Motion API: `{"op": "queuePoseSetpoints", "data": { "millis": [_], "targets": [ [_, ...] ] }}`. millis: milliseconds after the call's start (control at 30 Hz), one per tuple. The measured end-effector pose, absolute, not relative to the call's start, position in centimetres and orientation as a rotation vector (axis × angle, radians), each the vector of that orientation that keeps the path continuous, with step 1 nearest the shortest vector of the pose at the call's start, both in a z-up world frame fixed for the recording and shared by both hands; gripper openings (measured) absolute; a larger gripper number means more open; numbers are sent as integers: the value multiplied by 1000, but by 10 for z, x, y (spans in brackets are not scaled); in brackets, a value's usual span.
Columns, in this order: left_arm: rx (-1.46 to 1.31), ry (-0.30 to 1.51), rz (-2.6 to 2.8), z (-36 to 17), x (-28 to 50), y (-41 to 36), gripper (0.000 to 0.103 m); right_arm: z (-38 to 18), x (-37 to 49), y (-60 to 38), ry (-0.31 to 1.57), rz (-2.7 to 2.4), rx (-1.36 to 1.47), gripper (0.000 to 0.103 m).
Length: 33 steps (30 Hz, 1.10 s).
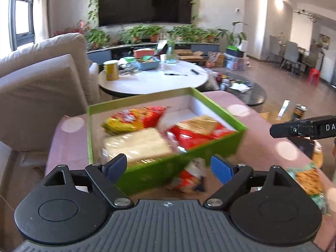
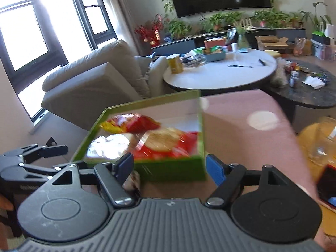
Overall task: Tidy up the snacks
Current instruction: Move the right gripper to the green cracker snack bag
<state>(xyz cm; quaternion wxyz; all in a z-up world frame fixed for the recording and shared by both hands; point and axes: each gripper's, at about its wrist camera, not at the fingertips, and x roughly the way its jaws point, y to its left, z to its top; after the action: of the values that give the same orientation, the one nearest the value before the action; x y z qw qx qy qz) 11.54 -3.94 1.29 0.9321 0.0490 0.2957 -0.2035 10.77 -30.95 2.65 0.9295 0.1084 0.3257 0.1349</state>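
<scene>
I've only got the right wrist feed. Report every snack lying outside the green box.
Observer: The left wrist view shows a red packet, blurred, on the pink surface just in front of the green box's near wall.
Operator: Give me anything else out there.
Observer: A green packet of what look like crackers lies farther to the right on the same surface, apart from the box.
Operator: Now the left gripper's state.
Observer: The left gripper is open and holds nothing. Its fingers are spread wide in front of the box.
</scene>
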Motion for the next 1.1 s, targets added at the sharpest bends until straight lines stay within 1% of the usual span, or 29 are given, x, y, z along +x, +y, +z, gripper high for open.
{"op": "queuePoseSetpoints", "data": {
  "millis": [167,300,467,567,700,733,800,900,1000,1067,1100],
  "targets": [
    [118,613,-474,4,86,-61,87,15,69,-344,717,254,233,78],
    [129,634,-494,-7,67,-74,87,1,43,-351,762,219,227,78],
    [116,648,-493,-13,50,-75,87,-7,15,-364,778,152,255,78],
    [89,647,-495,-13,42,-72,87,-16,6,-369,819,160,274,78],
    [62,653,-505,-14,34,-68,87,-45,17,-361,928,199,354,79],
    [63,654,-503,-15,31,-68,87,-49,17,-354,917,204,359,77],
    [63,659,-492,-17,28,-64,87,-49,21,-336,896,210,296,70],
    [43,667,-473,-19,28,-57,87,-49,32,-311,910,317,334,65],
    [23,677,-459,-21,30,-51,87,-48,39,-291,919,413,352,65],
    [22,684,-463,-23,29,-51,87,-44,39,-284,893,429,321,65],
    [23,688,-472,-24,29,-52,87,-42,38,-284,878,426,304,69]
  ]
}}
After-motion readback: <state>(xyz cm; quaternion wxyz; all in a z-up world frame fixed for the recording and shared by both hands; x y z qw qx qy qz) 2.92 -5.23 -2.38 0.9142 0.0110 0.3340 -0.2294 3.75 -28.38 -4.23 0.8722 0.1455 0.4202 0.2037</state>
